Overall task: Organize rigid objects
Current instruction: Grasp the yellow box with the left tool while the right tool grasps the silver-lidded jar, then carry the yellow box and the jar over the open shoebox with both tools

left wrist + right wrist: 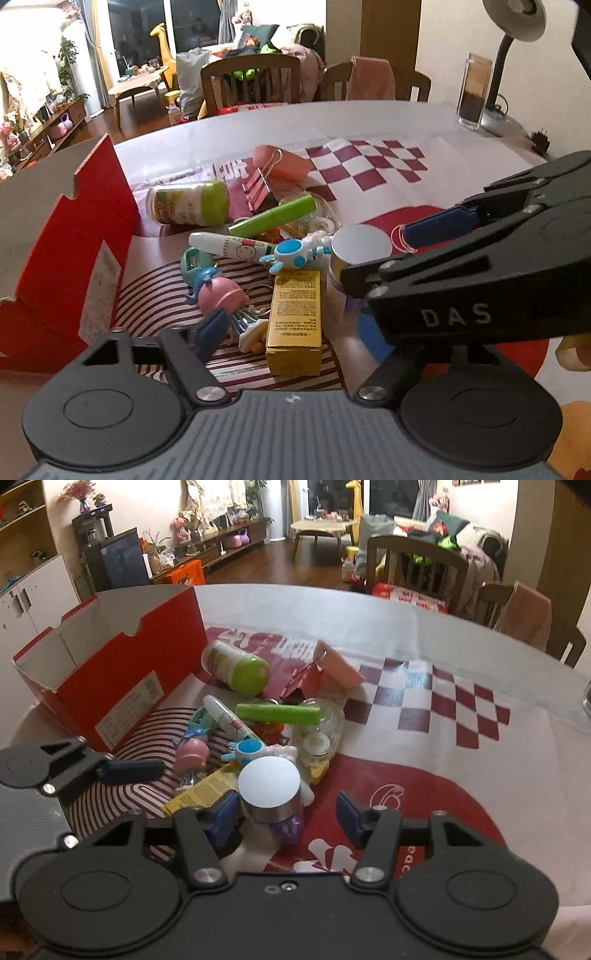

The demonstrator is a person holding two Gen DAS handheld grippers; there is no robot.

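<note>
A cluttered pile of small household items lies on a desk (480, 657) covered with a red-and-white printed sheet, just beside an open red cardboard box (110, 672) standing at the pile's left; the box looks empty from the right wrist view. The right hand-held gripper (286, 812) straddles a small jar with a round silver lid (268, 781) at the near edge of the pile; its left blue pad sits against the jar's side while the right pad stands clear, so the jaws are parted and not clenched. The left hand-held gripper (147, 770) reaches into the pile near a yellow carton (295, 314) and a pink-and-blue whale toy (216, 295); only one blue finger (210, 332) shows in its own view, the other hidden behind the right tool, and whether it grips anything cannot be told. Farther back lie a green-capped bottle (236, 668) on its side, a green tube (277, 713), a white pen with cartoon print (229, 247), a blue-and-white figure (295, 253), a pink binder clip (260, 188) and a pink case (286, 162); a lamp (513, 33) stands at the desk's far right.
</note>
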